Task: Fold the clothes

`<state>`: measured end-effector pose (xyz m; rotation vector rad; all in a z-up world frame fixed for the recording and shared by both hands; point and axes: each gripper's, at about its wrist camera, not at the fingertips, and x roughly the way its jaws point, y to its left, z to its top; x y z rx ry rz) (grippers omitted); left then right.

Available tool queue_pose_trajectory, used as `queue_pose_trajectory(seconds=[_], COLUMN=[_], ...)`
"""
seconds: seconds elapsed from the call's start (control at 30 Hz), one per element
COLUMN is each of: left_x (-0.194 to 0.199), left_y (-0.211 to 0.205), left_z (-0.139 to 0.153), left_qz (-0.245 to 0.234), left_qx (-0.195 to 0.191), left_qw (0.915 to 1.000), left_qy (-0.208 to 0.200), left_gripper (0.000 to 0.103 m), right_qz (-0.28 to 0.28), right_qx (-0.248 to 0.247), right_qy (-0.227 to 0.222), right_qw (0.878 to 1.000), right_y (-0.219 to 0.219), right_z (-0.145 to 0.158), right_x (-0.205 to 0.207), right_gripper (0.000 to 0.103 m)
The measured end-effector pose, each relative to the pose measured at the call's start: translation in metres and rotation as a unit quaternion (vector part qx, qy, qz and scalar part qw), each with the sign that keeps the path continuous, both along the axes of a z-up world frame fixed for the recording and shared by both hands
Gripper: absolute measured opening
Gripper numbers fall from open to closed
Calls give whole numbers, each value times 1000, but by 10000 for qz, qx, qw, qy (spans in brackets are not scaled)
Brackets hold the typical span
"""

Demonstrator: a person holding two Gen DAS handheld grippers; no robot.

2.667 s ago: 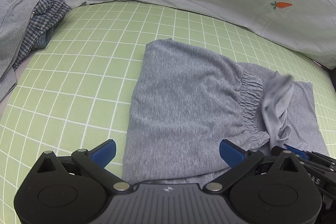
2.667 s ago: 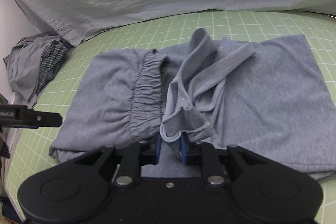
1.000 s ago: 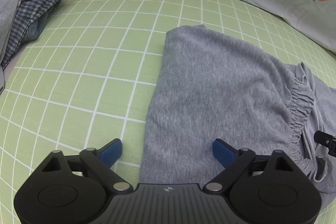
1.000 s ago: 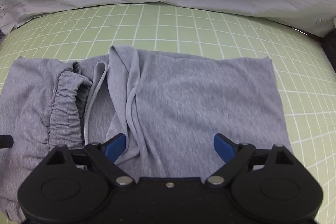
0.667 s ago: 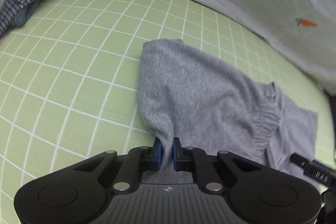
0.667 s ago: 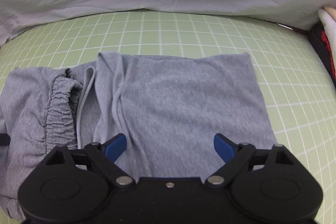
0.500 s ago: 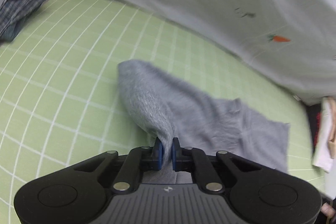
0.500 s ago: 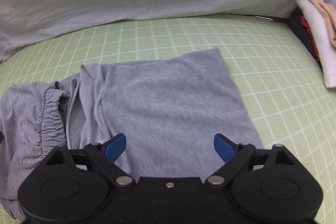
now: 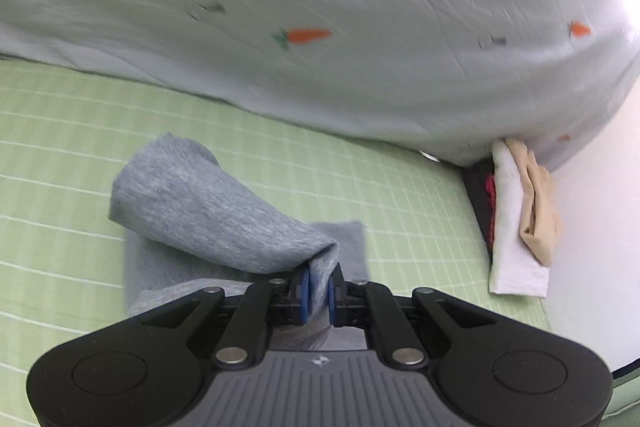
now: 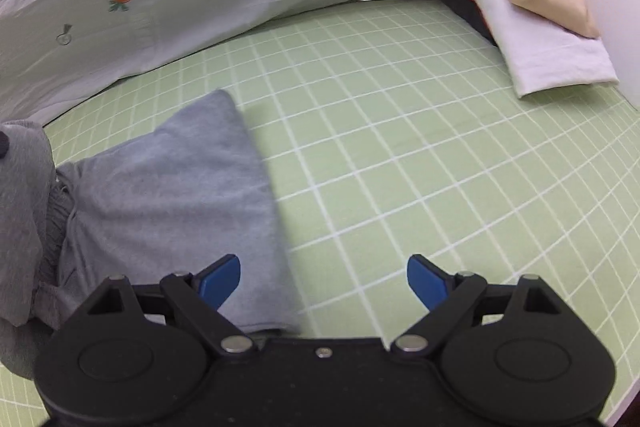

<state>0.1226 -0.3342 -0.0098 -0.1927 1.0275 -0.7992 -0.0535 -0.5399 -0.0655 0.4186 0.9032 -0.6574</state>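
left claw (image 9: 318,293) pinches soft grey knit shorts (image 9: 208,211), jaws easing apart, fabric trailing toward ten o'clock; right claw (image 10: 324,277) wide, empty.

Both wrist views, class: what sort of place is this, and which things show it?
Probably a home clothes-folding spot, perhaps a bed: a green grid mat, a carrot-print sheet behind, a stack of folded clothes, and grey shorts pinched in the left gripper.
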Motion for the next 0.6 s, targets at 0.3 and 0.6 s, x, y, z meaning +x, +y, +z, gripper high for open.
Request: queue_pose_trajectory(seconds=[0.3, 0.6], left_x=[-10, 22], left_y=[-39, 33], left_z=[-38, -47], left_qz=[-184, 780], left_qx=[915, 1971], left_qw=[9956, 9773], left_qy=[34, -48], left_gripper=[72, 75], right_qz=[157, 1266], right_qx=[-9, 353], right_qy=[54, -452], right_qw=[9999, 9903], right_y=[-59, -8], right_z=[-19, -26], right_x=[29, 84], right_gripper=[91, 91])
